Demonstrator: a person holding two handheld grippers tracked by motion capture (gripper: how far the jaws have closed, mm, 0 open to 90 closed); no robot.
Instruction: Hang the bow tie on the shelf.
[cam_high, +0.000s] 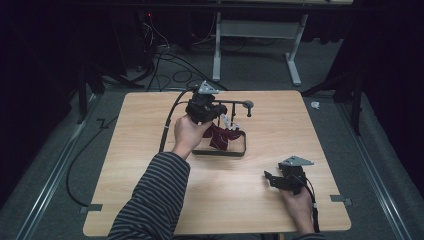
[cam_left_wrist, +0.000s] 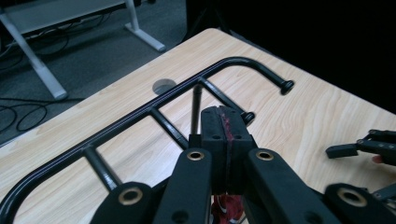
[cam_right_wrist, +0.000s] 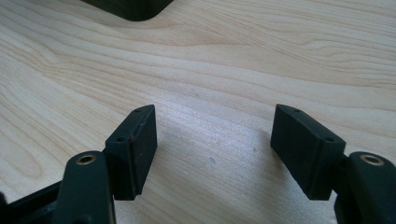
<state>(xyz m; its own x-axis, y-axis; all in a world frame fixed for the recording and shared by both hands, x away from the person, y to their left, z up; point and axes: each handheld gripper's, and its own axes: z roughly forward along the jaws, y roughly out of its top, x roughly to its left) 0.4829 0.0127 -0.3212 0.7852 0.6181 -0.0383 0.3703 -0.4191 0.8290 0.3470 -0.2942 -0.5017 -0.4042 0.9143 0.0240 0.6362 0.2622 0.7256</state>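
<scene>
- High view: person sitting at wooden table (cam_high: 150, 200); left gripper (cam_high: 212, 114) is hovering over a black wire rack (cam_high: 220, 151) near table centre, w/ a dark red cloth (cam_high: 218, 136) hanging below it, inside the rack's frame.
- Left gripper view: jaws are pressing together on a thin red edge of the cloth (cam_left_wrist: 229, 135); more red is showing under the jaws. Rack's top rail (cam_left_wrist: 154, 100) w/ cross bars is running diagonally behind the jaws, and its hooked end is curving down toward the far table edge.
- Right gripper (cam_high: 272, 180) is resting low at the near right of the table, well apart from the rack; right gripper view is showing its jaws spread wide w/ bare wood between them, nothing held.
- Risk (judgement): grip is looking like an edge pinch only, so the cloth could be slipping out if tugged; cause = little fabric between the pads.
- Risk (judgement): w/ the right gripper not steadying it, the light rack could be tipping or sliding if the cloth snags a bar.
- Orientation: cloth is hanging limp, so its long axis is roughly vertical, from the jaws down toward the rack base; exact lie of the lower end is hard to tell. Rack's long axis is running approx. left-right across the table in the high view.
</scene>
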